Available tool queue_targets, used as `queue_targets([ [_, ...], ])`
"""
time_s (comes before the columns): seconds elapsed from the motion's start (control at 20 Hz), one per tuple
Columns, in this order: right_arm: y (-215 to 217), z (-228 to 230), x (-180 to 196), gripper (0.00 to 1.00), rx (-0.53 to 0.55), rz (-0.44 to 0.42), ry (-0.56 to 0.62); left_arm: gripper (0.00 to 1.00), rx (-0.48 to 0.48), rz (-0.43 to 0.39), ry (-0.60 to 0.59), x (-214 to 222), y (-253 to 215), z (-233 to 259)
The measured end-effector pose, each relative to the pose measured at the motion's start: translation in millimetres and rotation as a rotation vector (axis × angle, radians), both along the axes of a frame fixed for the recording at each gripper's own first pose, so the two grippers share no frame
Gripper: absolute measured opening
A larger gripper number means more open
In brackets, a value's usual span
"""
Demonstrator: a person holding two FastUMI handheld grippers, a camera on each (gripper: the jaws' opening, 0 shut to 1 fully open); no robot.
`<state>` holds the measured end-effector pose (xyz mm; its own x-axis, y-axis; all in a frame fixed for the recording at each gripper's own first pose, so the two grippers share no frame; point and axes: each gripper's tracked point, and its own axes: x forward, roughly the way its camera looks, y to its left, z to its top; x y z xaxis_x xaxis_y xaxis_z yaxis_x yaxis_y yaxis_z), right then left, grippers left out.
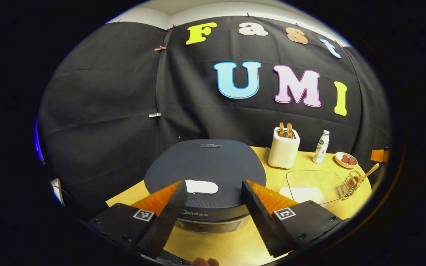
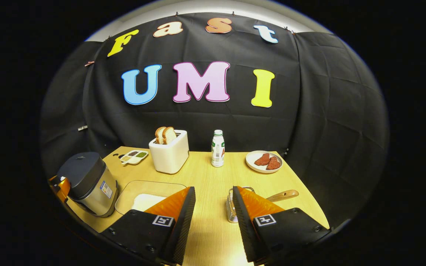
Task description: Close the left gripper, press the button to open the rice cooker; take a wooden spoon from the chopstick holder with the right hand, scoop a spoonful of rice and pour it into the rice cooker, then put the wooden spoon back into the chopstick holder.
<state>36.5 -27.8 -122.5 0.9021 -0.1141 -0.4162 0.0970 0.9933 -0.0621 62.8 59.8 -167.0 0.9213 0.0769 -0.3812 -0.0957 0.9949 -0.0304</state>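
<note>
Down at the near edge of the left gripper view, the left gripper (image 1: 211, 188) is hanging wide open with nothing between its fingers, framing the front of the rice cooker (image 1: 205, 166). Its dark lid is sitting shut, and the pale button (image 1: 201, 186) is lying just beyond the fingertips, between them. So by my read the very first step is in hand: those fingers need to come together, then push down on that button.

Over in the right gripper view, the right gripper (image 2: 213, 194) is also spread wide and carrying nothing, waiting above the yellow table (image 2: 213, 229). Just past its right finger the wire chopstick holder (image 2: 231, 210) is standing with the wooden spoon (image 2: 283, 194) leaning out of it, handle pointing away to the right. Left of that, the clear tray of rice (image 2: 144, 201) is lying beside the cooker.

Farther back, a toaster (image 2: 169, 155) with bread, a small bottle (image 2: 217, 148) and a plate (image 2: 264, 162) are lining the wall side, well clear of the work.
</note>
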Motion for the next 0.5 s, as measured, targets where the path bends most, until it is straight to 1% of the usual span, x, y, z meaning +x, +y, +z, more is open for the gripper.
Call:
queue_targets([
  [0.05,-0.5,-0.1,0.6,0.62,-0.001,0.001,-0.001,1.0,0.0,-0.001,-0.004,0.6,-0.2,-0.7],
  [0.1,-0.8,-0.1,0.9,0.64,-0.001,0.0,-0.001,1.0,0.001,-0.002,-0.012,1.8,-0.2,-0.4],
  [0.2,-1.5,-1.7,0.1,0.63,0.002,-0.002,0.003,1.0,0.009,-0.004,-0.016,0.8,-0.6,-0.3],
  [0.25,-2.4,-2.2,-0.2,0.65,0.004,-0.005,0.006,1.0,0.009,-0.003,-0.018,0.6,-0.4,-0.7],
  [0.4,-1.1,0.4,0.2,0.64,0.012,-0.006,0.002,1.0,0.014,-0.006,-0.04,1.3,-1.5,3.2],
  [0.45,-1.5,3.4,1.7,0.63,0.013,-0.005,-0.004,1.0,0.023,-0.009,-0.039,2.8,-1.5,2.4],
  [0.5,-1.4,6.4,3.0,0.65,0.014,-0.004,-0.011,1.0,0.016,-0.012,-0.039,4.8,-1.9,4.3],
])
